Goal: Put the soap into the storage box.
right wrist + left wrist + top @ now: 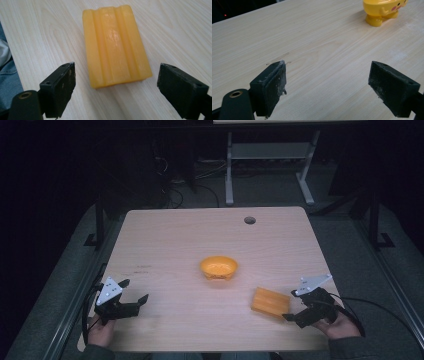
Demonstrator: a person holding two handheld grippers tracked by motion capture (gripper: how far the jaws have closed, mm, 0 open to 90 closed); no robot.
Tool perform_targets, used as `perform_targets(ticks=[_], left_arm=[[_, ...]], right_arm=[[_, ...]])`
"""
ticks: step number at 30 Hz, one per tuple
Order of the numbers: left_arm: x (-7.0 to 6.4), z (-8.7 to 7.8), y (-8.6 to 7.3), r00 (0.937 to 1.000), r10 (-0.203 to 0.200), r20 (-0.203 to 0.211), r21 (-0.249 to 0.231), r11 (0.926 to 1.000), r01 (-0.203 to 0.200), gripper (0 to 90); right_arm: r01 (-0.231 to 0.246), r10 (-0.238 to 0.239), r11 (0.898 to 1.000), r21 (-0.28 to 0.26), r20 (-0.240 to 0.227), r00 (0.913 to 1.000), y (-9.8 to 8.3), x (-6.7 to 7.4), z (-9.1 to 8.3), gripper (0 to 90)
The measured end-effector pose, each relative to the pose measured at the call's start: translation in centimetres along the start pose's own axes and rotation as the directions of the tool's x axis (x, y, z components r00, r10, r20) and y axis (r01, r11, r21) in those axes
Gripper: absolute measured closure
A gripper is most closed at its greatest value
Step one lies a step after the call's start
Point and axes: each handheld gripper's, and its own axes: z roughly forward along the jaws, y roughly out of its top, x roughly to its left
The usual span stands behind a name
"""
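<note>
Ahead of right gripper point(116, 91), jaws wide, empty: orange ridged block point(115, 45), flat on table point(175, 30). Looks rigid, light, maybe slick; grip across long sides.

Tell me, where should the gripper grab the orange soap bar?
Probably across its two long sides, mid-length. The soap bar lies flat, lengthwise between the right gripper's open jaws, narrower than their gap, so coming straight forward from its near end looks best.
</note>
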Motion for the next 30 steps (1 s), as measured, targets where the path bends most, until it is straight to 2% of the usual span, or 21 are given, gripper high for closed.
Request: perform_targets(ticks=[14, 17, 22, 30], left_arm=[[0.0, 0.0, 0.0, 1.0000, 0.001, 0.001, 0.000, 1.0000, -0.001, 14.2], [0.0, 0.0, 0.0, 1.0000, 0.000, 0.001, 0.001, 1.0000, 0.000, 14.2], [0.0, 0.0, 0.0, 1.0000, 0.000, 0.003, 0.001, 1.0000, 0.000, 14.2], [0.0, 0.0, 0.0, 1.0000, 0.000, 0.005, 0.001, 1.0000, 0.000, 14.2]], right_arm=[[0.052, -0.051, 0.998, 0.036, -0.030, 0.9982, 2.2, -0.1, 1.9, 14.7], [0.050, -0.049, 0.998, 0.045, -0.033, 0.9983, 2.4, -0.1, 2.1, 14.7], [0.082, -0.079, 0.994, 0.068, -0.036, 0.9962, 3.1, -0.3, 3.0, 14.7], [0.103, -0.099, 0.991, 0.081, -0.051, 0.9938, 3.9, -0.6, 4.1, 14.7]])
